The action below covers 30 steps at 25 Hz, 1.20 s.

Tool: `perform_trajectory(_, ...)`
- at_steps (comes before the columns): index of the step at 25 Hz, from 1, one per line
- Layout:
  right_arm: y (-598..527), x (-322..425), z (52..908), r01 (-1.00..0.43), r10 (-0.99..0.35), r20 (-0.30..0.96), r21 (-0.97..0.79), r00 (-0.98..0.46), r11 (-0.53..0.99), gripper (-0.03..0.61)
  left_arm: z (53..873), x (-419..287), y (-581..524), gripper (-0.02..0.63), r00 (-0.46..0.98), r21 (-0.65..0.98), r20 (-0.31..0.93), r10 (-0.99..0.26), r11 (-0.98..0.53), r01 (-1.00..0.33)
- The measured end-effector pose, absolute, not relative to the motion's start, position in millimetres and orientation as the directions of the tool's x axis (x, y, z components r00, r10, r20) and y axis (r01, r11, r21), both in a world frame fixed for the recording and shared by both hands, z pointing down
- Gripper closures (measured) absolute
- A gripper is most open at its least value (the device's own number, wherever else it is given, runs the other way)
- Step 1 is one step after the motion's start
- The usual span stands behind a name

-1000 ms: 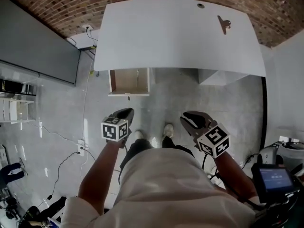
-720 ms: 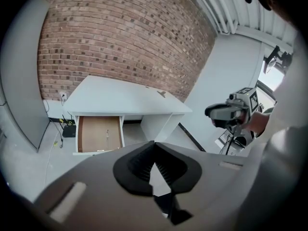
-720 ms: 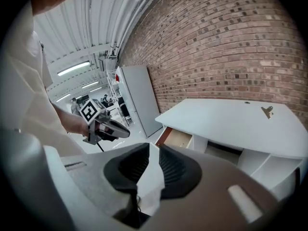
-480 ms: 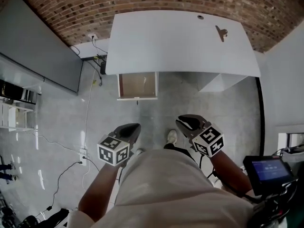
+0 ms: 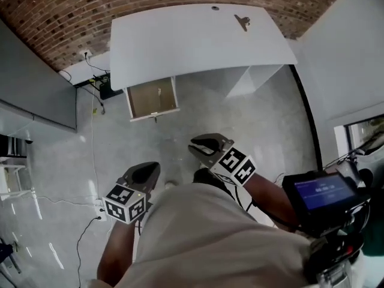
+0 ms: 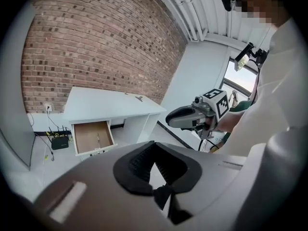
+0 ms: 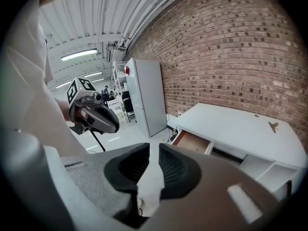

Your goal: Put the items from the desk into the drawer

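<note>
- Standing well back from the white desk (image 5: 192,41), the person carries both tools low and pointed forward. I judge this a walking posture rather than a reaching one, since nothing is within reach.
- The left gripper (image 5: 146,171) is released. Its dark pads are parted by a narrow wedge of a gap, and only floor shows through it.
- The right gripper (image 5: 203,146) is likewise loose and empty, with a thin slit between its pads and nothing in it.
- The only task item I can see on the desktop is a small dark clip (image 5: 242,21). It lies toward the far right corner, near the back edge by the brick wall (image 5: 72,17).
- The drawer (image 5: 144,101) is pulled out under the desk's left end with its mouth up, so a thing can be lowered in from above. A thin object lies on its bottom, too small to name.
- Clip and drawer sit at opposite ends of the desk, well apart, so the carry would probably run along most of the front edge.
- The floor (image 5: 240,125) between the person and the desk is open.
- A black box with cables (image 5: 107,92) sits on the floor just left of the drawer, beside the wall, and a tall grey cabinet (image 7: 144,95) stands further left. A white wall closes the right side.
- The jutting drawer front is the edge to mind on the approach.
- The right gripper is on the clip's side, so it seems the likelier one to fetch it.
</note>
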State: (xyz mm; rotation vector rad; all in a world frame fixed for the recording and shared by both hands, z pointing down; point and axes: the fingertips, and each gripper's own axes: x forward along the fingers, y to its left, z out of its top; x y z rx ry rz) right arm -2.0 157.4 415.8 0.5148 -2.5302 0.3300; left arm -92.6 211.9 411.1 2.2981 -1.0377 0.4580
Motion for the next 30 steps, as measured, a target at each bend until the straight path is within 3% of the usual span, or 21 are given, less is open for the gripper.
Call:
perform_trajectory(9,208,-53,437,-0.43,-0.304,0.556,-0.109,-0.774,0.896,0.52,438,-133,251,0.606,0.676,0.379,0.492,-0.548,-0.564,-0.733)
perform_trajectory(30,237,-74,416,-0.363,-0.242,0.573,-0.105,-0.783,0.926,0.522,421,-135,279,0.606,0.662,0.375,0.493,-0.564,-0.549,-0.747)
